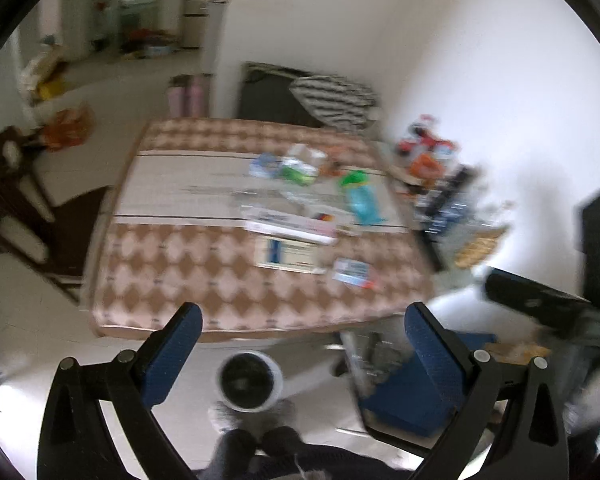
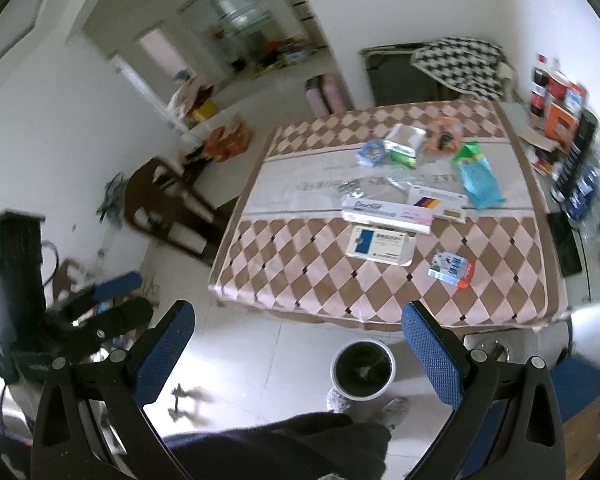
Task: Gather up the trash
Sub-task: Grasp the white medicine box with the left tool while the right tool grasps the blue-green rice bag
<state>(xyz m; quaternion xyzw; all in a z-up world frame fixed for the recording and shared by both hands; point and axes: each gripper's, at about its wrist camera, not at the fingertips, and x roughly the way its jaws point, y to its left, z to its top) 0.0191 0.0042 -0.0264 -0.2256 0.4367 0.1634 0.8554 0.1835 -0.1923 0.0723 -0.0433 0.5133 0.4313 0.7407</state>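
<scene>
I am holding both tools up and back from the surface [image 2: 300,264], looking down over it, and I am judging the job as barely begun. My left gripper [image 1: 300,332] is standing with its jaws wide and nothing between them; my right gripper [image 2: 298,320] is likewise gaping and carrying nothing.

All the trash I can make out is still lying on the checked cloth. Nearest me a small blue-and-red packet [image 2: 452,268] is sitting by itself, with a flat white box with a blue mark [image 2: 380,246] just beside it toward the middle. Behind that a long white carton [image 2: 388,212] is lying across the pale stripe, and a turquoise bag with a green top [image 2: 478,178] is resting to its right. Farther back a green-and-white wrapper [image 2: 402,148], a crumpled blue wrapper [image 2: 372,154] and an orange wrapper [image 2: 444,136] are clustered near each other.

The white bin with the dark liner [image 2: 363,368] is standing on the floor just in front of the near edge, by my feet. I am seeing mostly black inside it, perhaps a faint scrap at the bottom, though I cannot tell. So I am reckoning that nearly every piece is still waiting to be carried over and dropped in.
</scene>
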